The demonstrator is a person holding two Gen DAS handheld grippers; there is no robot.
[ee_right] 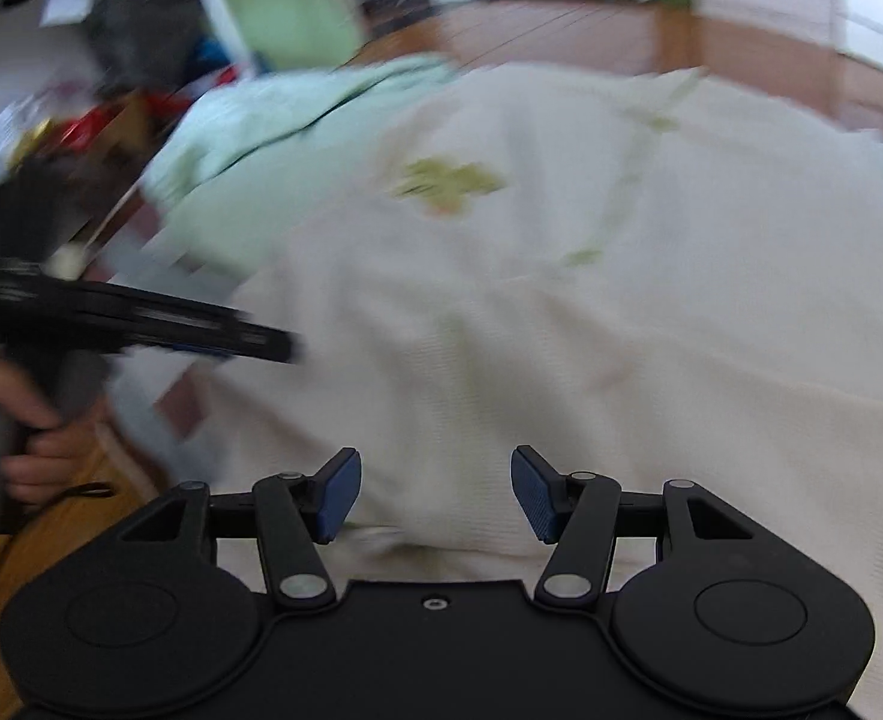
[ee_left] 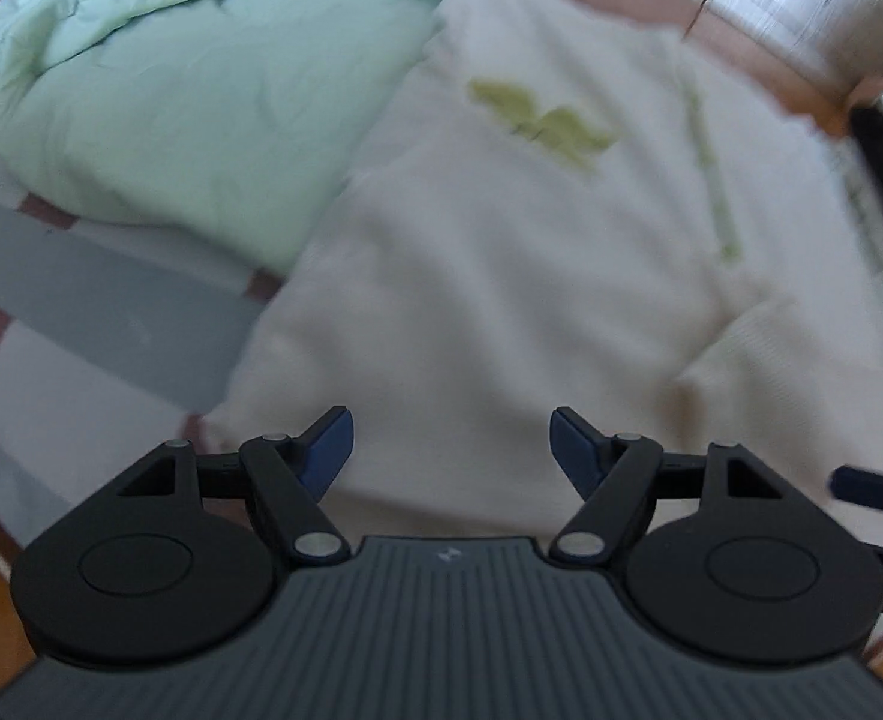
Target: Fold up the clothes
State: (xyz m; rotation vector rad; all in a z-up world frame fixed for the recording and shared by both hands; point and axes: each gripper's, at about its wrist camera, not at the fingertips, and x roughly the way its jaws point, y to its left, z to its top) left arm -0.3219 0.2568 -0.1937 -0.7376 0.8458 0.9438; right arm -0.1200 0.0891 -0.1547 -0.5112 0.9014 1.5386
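A cream sweater (ee_left: 531,252) with a green motif lies spread over a striped surface, reaching its near edge, beside a bundled mint-green garment (ee_left: 201,96). Left tongs (ee_left: 451,450) and right tongs (ee_right: 435,495) hover over its hem, both agape and empty. No fold shows in the cream sweater; both views are blurred.

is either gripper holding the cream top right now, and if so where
Nothing is held. The left gripper and right gripper are both open above the cream top.

**Around the bed**

A pale green duvet (ee_left: 159,96) lies bunched at upper left on a striped sheet (ee_left: 81,282). Wooden floor (ee_right: 561,30) runs along the top, with blurred clutter (ee_right: 51,120) (nothing identifiable) upper left.
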